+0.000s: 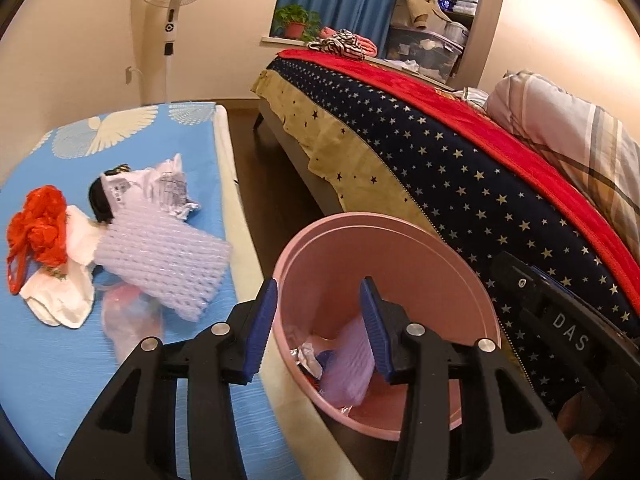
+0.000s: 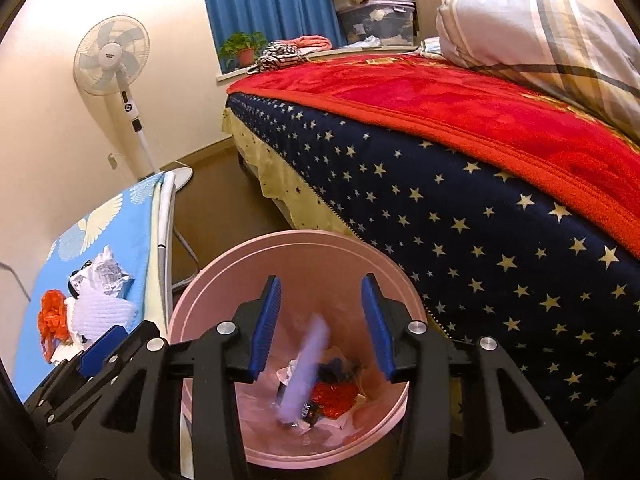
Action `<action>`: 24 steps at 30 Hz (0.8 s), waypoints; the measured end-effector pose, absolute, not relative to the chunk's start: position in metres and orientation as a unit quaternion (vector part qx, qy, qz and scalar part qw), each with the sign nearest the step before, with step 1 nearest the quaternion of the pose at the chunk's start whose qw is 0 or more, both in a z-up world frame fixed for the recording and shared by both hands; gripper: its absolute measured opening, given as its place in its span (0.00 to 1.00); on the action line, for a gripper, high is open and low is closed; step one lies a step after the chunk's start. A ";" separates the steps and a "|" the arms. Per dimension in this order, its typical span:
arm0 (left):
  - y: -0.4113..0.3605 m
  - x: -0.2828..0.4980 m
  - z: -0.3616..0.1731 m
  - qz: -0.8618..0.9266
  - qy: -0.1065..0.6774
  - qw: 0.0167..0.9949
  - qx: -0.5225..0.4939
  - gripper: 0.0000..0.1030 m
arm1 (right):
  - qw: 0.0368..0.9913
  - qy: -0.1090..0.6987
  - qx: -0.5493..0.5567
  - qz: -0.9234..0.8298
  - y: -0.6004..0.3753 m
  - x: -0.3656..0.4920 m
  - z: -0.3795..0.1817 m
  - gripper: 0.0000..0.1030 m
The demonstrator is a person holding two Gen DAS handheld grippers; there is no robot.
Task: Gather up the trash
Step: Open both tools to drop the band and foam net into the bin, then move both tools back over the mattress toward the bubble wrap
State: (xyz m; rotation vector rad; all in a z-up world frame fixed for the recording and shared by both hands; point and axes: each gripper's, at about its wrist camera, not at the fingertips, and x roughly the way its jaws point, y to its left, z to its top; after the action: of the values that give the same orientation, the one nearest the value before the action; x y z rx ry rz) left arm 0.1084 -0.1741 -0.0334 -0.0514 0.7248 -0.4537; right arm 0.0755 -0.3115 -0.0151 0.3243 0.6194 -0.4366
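A pink bin (image 1: 400,264) (image 2: 280,252) stands on the floor between the blue-covered table (image 1: 60,360) and the bed. My right gripper (image 2: 320,328) is open above the bin; a lilac foam net (image 2: 306,372), blurred, is inside the bin over other trash. My left gripper (image 1: 318,328) is open and empty at the table edge beside the bin. On the table lie a foam net (image 1: 160,260), crumpled paper (image 1: 160,188), a red plastic bag (image 1: 40,224), white tissue (image 1: 60,296), a clear plastic bag (image 1: 128,316) and a black item (image 1: 100,200).
The bed (image 1: 460,184) with a star-patterned cover and red blanket (image 2: 440,104) lies close to the right of the bin. A standing fan (image 1: 172,20) is by the far wall. Dark floor (image 1: 272,168) runs between table and bed.
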 end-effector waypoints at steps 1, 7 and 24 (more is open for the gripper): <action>-0.172 0.107 -0.033 -0.219 0.350 0.910 -0.025 0.41 | 0.918 0.299 0.156 -0.209 -0.309 0.075 -0.014 0.42; -0.150 0.099 -0.025 -0.204 0.340 0.917 -0.028 0.35 | 0.928 0.290 0.150 -0.180 -0.292 0.071 -0.009 0.42; -0.037 0.091 -0.024 -0.071 0.322 0.940 -0.083 0.23 | 0.942 0.304 0.132 -0.047 -0.215 0.092 -0.020 0.42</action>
State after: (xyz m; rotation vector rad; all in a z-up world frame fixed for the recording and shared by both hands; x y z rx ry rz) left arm 0.0909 -0.0368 -0.0240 -0.1688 0.6573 -0.1455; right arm 0.0924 -0.2145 -0.0198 0.2692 0.6204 -0.0957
